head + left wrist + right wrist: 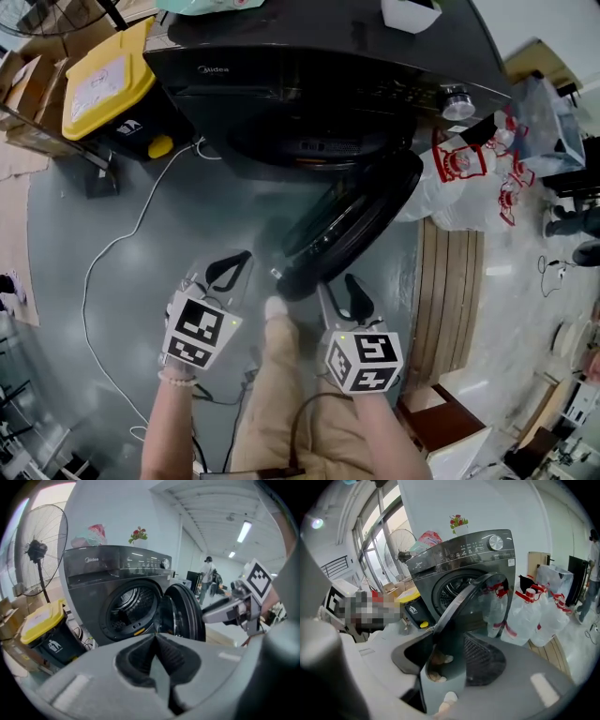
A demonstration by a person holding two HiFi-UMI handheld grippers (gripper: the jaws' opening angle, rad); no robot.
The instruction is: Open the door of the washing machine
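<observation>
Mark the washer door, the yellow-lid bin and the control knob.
door (352, 225): head view, on its dark round frame.
bin (103, 80): head view, on the yellow lid.
knob (495, 542): right gripper view, on its front face.

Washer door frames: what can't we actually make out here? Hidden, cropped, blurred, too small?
- Right claw against the round dark washing-machine door: right gripper view lines the rim up with its apart jaws; touch unclear.
- Steel drum contents: left gripper view, too dark inside.
- Grey control panel labels: every view, too small.
- White tub on the machine: head view, cut by the top edge.
</observation>
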